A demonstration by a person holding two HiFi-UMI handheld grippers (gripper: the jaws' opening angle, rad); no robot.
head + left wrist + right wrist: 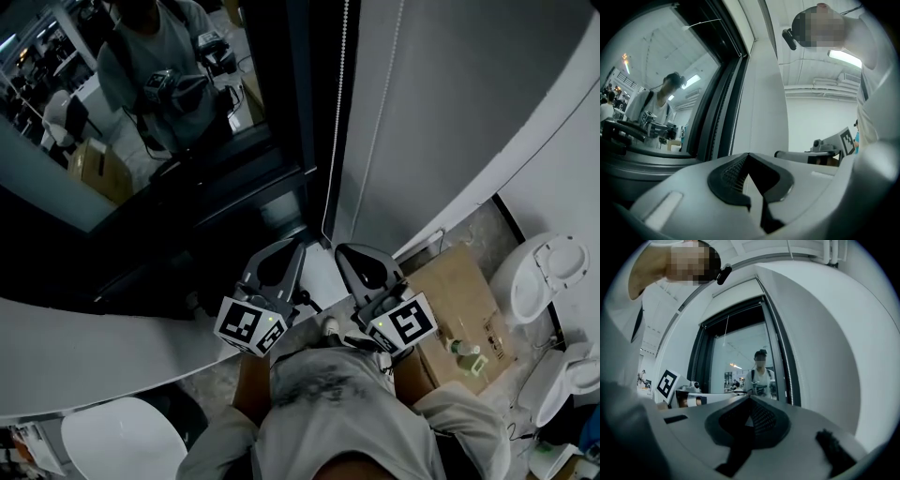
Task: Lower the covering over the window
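Both claws are fully closed with nothing between the jaws. The left claw [295, 246] and the right claw [345, 251] sit side by side, tucked close to the body and pointing level at the window [141, 141]. My read is an approach posture, with no grip needed yet.

The bead chain [342, 75] hangs just ahead of the tips. Its bottom loop shows between the two claws in the head view. It is ahead-left of centre from the left claw and ahead-right from the right claw. Neither claw touches it. The chain runs along the dark frame [314, 112], so I judge it to be the control for the covering and the reason both claws aim there.

The covering is not down. Beyond the claws the glass is bare and shows reflections. The dark band at the head of the opening [733, 319] could be the covering rolled up, but I can't confirm that.

A white wall [450, 112] stands ahead-right of the right claw.

One container is in view: a cardboard box [459, 300] on the floor, below and right of the right claw. It looks closed, so I can't tell its contents. A small bottle [464, 349] lies on top of it, not inside.
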